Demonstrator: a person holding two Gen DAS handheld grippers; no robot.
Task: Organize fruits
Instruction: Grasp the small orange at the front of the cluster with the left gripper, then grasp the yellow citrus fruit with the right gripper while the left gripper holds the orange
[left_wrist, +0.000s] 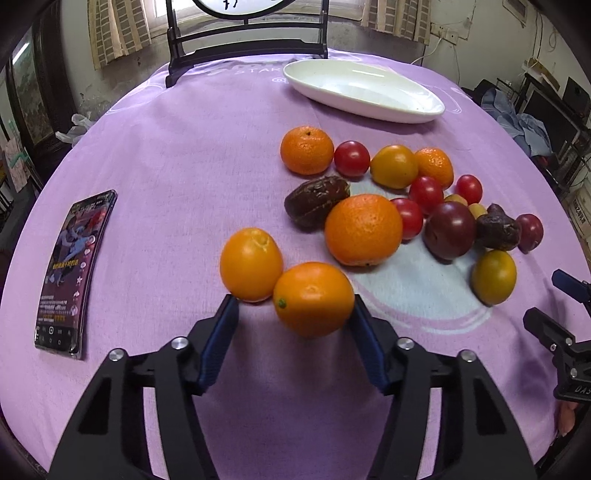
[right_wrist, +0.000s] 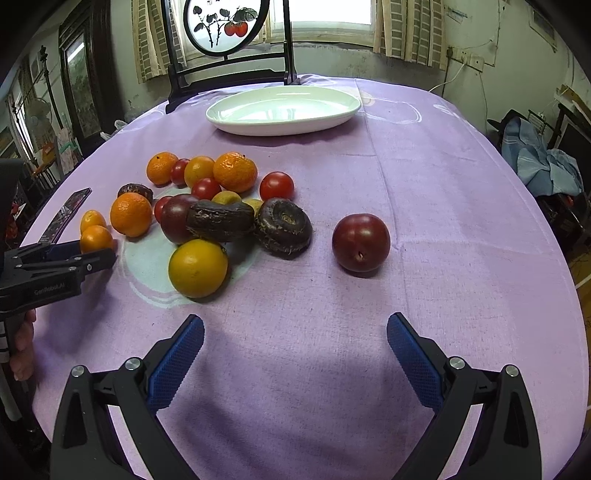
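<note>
Left claw (left_wrist: 293, 308) around kumquat (left_wrist: 313, 298)

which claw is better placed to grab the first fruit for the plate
Left. The left claw is open with a small orange already between its fingers. The right claw is open over bare cloth, short of the plum.

We look from the left wrist low over the purple tablecloth (left_wrist: 155, 177), close behind two small oranges (left_wrist: 313, 298), facing the white dish (left_wrist: 364, 90) across the table. From the right wrist we sit farther right, facing the same dish (right_wrist: 283, 110). Both views share the fruit pile (left_wrist: 364, 229) (right_wrist: 131, 214), phone (left_wrist: 75, 273) and dish.
</note>
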